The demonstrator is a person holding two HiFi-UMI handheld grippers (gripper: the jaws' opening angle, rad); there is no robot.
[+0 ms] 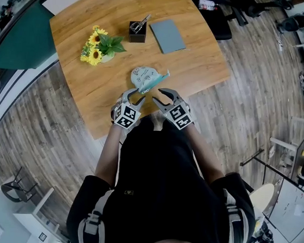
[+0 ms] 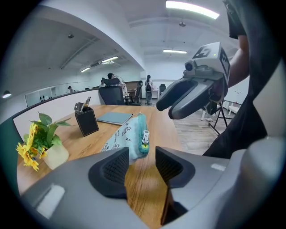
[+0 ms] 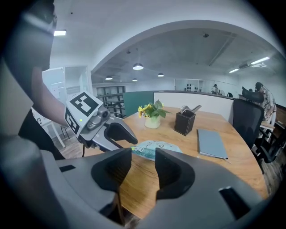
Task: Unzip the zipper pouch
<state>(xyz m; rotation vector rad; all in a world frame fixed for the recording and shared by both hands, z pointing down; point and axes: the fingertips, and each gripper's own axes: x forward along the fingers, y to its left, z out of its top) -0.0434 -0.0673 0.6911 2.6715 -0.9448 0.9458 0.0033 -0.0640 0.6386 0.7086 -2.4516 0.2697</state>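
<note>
Both left gripper (image 1: 134, 96) and right gripper (image 1: 160, 96) hold fingers (image 2: 117, 166) wide, empty (zipper pouch (image 1: 146, 79) lies unpinned), so tugging could drag it.

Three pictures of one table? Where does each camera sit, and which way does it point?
Head view: on the person's head, facing steeply down at table and zipper pouch; torso and forearms show.
Left gripper view: on the left gripper, along its open jaws toward the pouch; right gripper above.
Right gripper view: on the right gripper, facing the pouch; left gripper at left.
All three share the pouch.
</note>
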